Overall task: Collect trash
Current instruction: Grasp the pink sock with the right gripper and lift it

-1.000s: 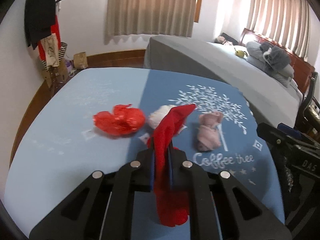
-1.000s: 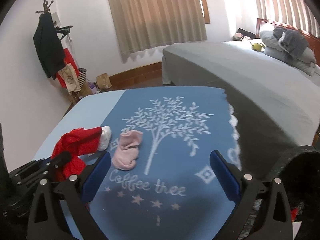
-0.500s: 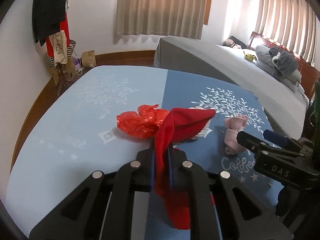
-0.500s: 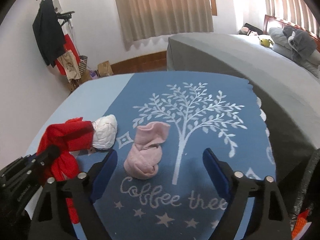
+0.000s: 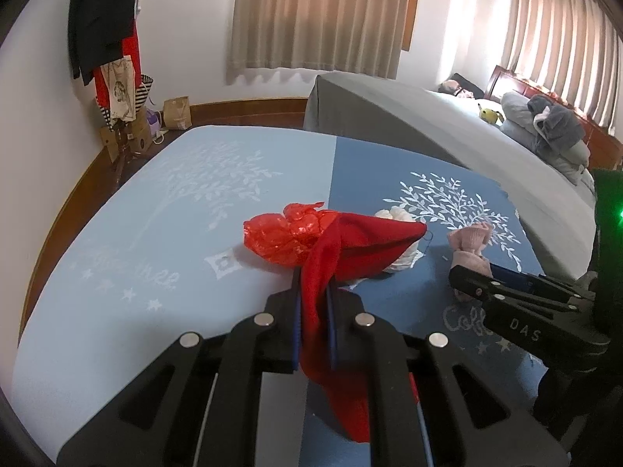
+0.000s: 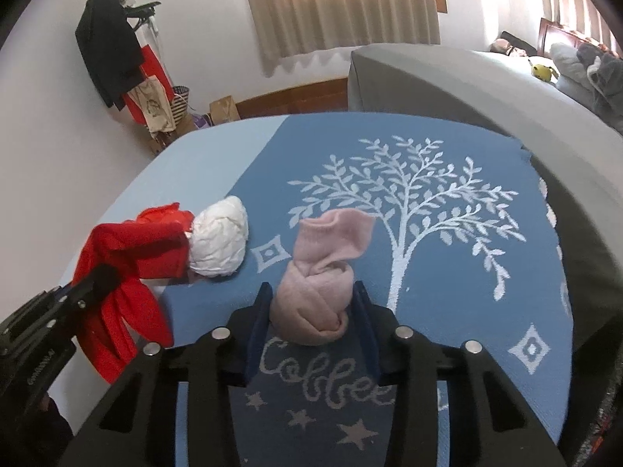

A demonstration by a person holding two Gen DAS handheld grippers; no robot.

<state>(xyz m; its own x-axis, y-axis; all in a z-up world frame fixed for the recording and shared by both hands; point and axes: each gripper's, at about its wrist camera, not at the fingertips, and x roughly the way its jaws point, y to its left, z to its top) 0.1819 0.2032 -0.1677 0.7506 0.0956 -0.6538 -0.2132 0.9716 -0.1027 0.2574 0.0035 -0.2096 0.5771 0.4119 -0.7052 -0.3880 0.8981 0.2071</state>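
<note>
left gripper (image 5: 313,311): jaws clamped on red cloth (image 5: 350,249) | right gripper (image 6: 311,311): jaws closing around pink rolled sock (image 6: 317,292) on bench (image 6: 447,311), pads not yet pressing | risk: sock unrolling or slipping out from shallow bite

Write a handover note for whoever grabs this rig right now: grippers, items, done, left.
Left gripper: shut on the red cloth.
Right gripper: jaws closing around the pink sock, pads not clearly pressing yet.
On the blue tablecloth: red plastic wad and white crumpled wad, both loose.
Done: red cloth picked up.
Left: finish the sock grasp, collect both wads. No bin in view.
</note>
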